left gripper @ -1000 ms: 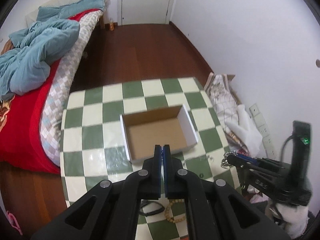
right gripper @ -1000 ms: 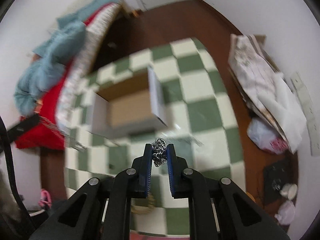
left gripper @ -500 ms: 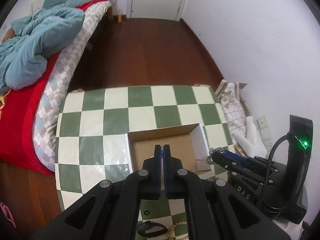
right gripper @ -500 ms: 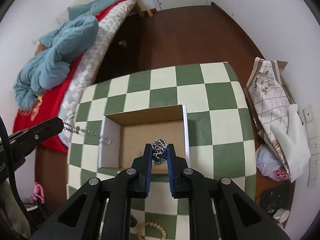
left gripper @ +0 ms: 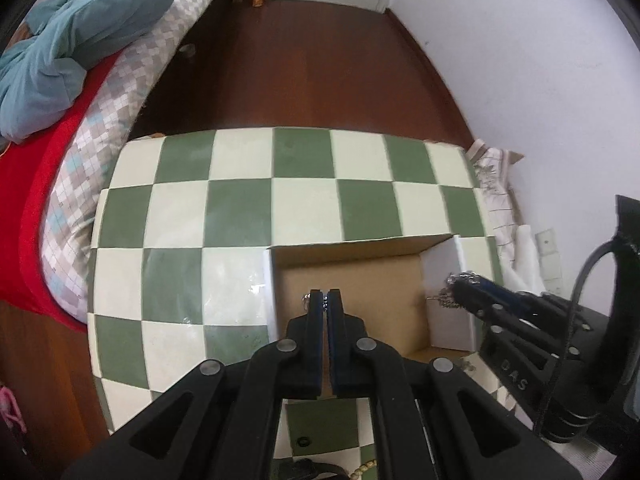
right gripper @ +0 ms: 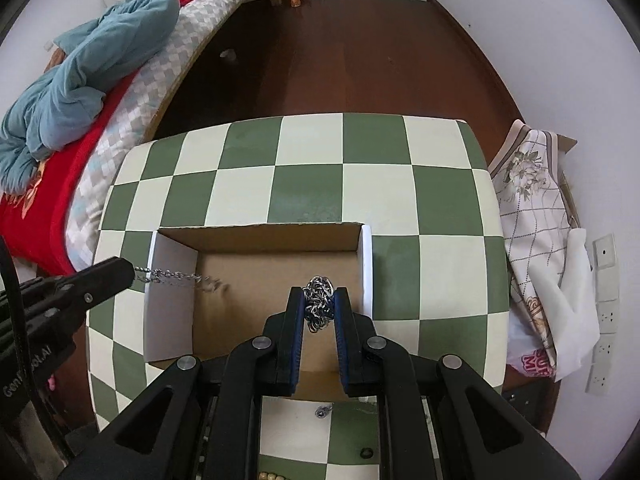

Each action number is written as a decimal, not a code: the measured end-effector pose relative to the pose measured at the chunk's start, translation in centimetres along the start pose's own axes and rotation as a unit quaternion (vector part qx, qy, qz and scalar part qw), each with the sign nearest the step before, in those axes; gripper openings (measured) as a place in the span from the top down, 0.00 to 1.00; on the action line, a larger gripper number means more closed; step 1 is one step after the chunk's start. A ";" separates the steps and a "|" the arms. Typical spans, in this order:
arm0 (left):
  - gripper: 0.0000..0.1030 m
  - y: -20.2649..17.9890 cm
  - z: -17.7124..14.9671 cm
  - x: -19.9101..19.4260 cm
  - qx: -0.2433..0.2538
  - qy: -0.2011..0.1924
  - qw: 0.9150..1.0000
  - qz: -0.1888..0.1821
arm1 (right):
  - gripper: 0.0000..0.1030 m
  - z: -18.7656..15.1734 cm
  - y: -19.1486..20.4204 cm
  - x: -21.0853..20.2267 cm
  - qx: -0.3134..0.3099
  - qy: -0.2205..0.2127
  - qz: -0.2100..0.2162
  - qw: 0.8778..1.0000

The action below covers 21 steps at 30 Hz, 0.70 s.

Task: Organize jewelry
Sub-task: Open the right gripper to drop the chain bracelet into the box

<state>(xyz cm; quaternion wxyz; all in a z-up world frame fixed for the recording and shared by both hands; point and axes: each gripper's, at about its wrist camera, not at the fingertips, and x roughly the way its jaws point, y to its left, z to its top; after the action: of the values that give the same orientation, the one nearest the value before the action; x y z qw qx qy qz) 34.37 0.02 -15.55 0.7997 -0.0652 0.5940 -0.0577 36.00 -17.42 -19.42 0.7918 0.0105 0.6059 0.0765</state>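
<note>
An open cardboard box (left gripper: 352, 292) (right gripper: 276, 276) sits on the green-and-white checked table (left gripper: 240, 208) (right gripper: 308, 184). My left gripper (left gripper: 325, 300) (right gripper: 130, 274) hangs over the box's left side, shut on a thin silver chain (right gripper: 176, 278). The chain trails over the white side wall into the box, and its free end is blurred. Over the right half of the box, my right gripper (right gripper: 318, 304) (left gripper: 456, 286) is shut on a bunched silver ring-link bracelet (right gripper: 318, 302). In the left wrist view only a speck of the thin chain (left gripper: 306, 298) shows beside the pads.
A bed with a red cover and a blue quilt (right gripper: 80, 64) lies left of the table. A floral bag (right gripper: 528, 208) leans at the table's right edge. On the near table lie a small black ring (right gripper: 365, 453), a silver piece (right gripper: 322, 410) and wooden beads (right gripper: 272, 476).
Both grippers have moved forward and down, from the near table to above the box. Each has kept its grip. The thin chain now hangs inside the box.
</note>
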 end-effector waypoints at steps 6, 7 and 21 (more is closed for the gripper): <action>0.76 -0.1 -0.2 -1.5 0.015 -0.048 0.997 0.065 | 0.19 -0.3 0.0 -0.6 -0.004 -0.001 -0.029 1.000; 0.42 0.1 -0.2 -1.7 0.015 -0.055 0.996 0.073 | 0.09 -0.5 0.1 -0.8 -0.006 0.000 -0.033 0.999; 0.00 1.4 -3.3 -4.9 -0.002 -0.119 0.984 0.130 | 0.01 -4.1 0.6 -3.2 -0.010 -0.027 -0.074 0.997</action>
<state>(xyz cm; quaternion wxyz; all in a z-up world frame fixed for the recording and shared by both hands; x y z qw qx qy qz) 29.80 2.14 -12.17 0.8652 0.0049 0.4982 0.0558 31.21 -17.55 -17.36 0.8116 -0.0403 0.5824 0.0240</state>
